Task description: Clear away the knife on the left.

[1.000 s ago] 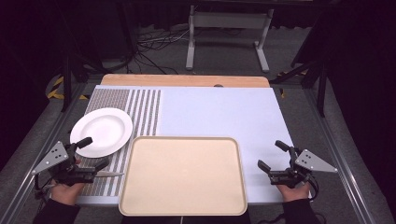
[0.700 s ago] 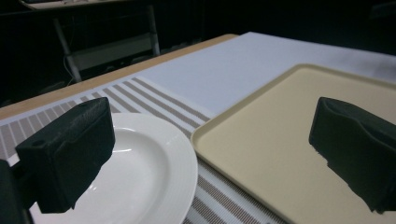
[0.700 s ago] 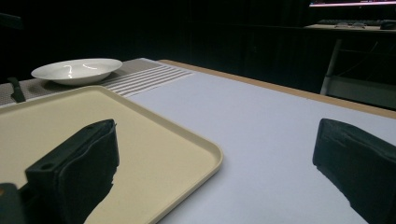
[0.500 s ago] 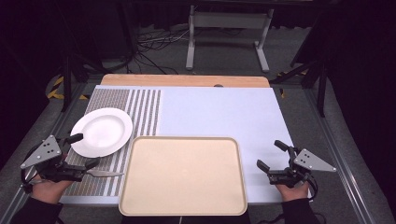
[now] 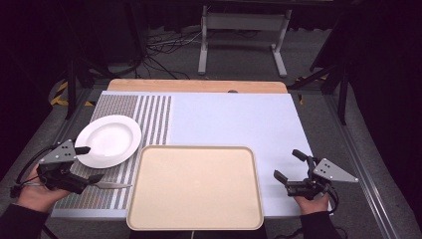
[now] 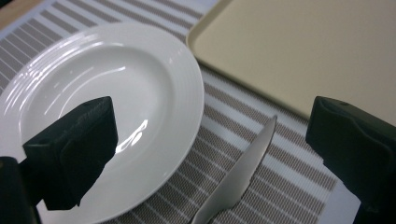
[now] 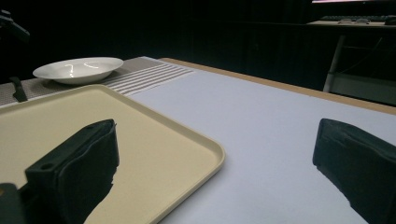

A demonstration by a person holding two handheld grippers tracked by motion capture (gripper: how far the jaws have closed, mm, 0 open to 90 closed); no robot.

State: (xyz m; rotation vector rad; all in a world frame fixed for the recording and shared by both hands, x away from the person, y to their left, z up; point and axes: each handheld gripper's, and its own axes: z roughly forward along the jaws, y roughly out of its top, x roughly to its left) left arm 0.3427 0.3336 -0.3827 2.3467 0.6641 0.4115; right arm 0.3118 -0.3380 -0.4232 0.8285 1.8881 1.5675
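Striped matting (image 5: 149,114) carries a white ceramic plate (image 5: 108,140) and silver knife (image 5: 112,185); left gripper (image 5: 85,164), spread, looks set to grab the knife; right gripper (image 5: 287,167) idles spread.

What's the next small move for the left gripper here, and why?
Probably lower the left gripper and close on the knife. Its jaws stand open with the blade between them, the knife lies flat on the striped mat beside the white plate, and the tray sits bare.

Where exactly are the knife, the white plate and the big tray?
knife (image 6: 243,168): left gripper view, middle of its blade.
white plate (image 5: 108,140): high view, centre of its bowl.
tray (image 5: 196,186): high view, bare middle of its floor.
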